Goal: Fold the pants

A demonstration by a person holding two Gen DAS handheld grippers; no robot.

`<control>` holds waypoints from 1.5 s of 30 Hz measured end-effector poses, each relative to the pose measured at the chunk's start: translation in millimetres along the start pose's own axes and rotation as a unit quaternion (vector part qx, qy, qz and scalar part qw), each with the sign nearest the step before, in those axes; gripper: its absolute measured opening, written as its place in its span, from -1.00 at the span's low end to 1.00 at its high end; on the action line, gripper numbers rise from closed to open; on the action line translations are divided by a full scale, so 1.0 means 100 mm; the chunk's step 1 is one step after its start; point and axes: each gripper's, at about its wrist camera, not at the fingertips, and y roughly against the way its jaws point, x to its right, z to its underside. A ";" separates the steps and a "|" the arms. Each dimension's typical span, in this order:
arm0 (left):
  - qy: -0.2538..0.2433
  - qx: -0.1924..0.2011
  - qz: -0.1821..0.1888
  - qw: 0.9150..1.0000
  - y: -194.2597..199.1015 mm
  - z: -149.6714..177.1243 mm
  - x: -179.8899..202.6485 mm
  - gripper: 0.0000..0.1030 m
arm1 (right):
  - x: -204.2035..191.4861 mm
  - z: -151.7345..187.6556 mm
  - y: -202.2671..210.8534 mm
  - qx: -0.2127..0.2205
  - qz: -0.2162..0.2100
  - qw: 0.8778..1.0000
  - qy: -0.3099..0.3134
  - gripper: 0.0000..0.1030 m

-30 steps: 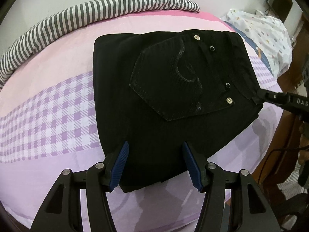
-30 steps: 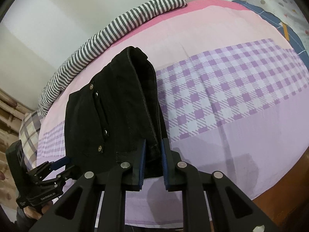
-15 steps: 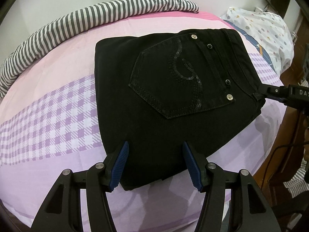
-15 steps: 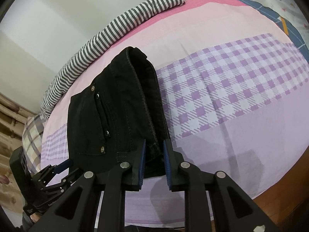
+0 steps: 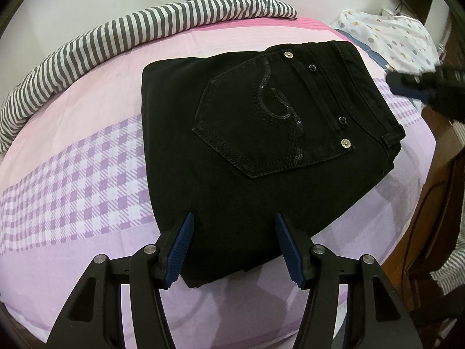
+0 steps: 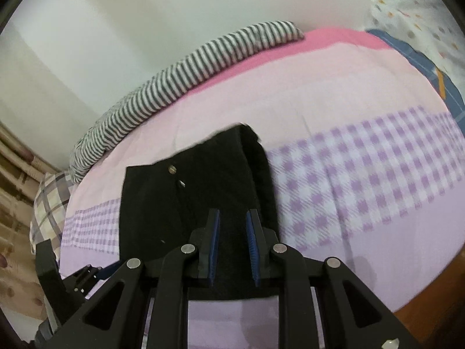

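We see the folded black denim pants (image 5: 261,157), back pocket with a sequin swirl facing up, lying flat on the pink and purple checked bedsheet (image 5: 87,180). Our left gripper (image 5: 234,250) hovers at the pants' near edge, jaws apart with nothing pressed between them. Our right gripper (image 6: 232,235) sits above the pants' waistband end, jaws narrowly apart and gripping nothing. A grey-and-white striped rolled cloth (image 5: 139,29) lies beyond the pants, along the wall.
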 end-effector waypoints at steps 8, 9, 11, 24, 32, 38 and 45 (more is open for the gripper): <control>0.015 0.036 0.031 0.999 0.21 -0.12 -0.16 0.15 | -0.27 -0.30 -0.24 -0.006 0.010 0.999 0.041 -0.64; 0.021 0.049 0.036 0.998 0.26 -0.17 -0.21 0.15 | -0.28 -0.31 -0.25 -0.006 0.011 0.999 0.045 -0.64; 0.033 0.066 0.048 0.996 0.31 -0.32 -0.31 0.15 | -0.30 -0.35 -0.28 -0.006 0.018 0.998 0.052 -0.64; 0.082 0.055 0.058 0.993 -0.28 -1.23 -0.80 0.15 | -0.29 -0.60 -0.51 -0.007 0.025 0.998 0.056 -0.65; 0.089 0.019 0.052 0.994 -0.54 -1.26 -0.85 0.24 | -0.11 -0.54 -0.62 -0.035 0.023 0.999 0.032 -0.70; 0.084 0.033 0.069 0.994 -0.27 -1.03 -0.83 0.24 | -0.11 -0.30 -0.30 -0.040 0.008 0.999 0.028 -0.61; 0.048 0.023 0.078 0.996 0.00 -0.58 -0.65 0.25 | 0.23 0.06 -0.04 -0.056 0.026 0.998 -0.027 -0.22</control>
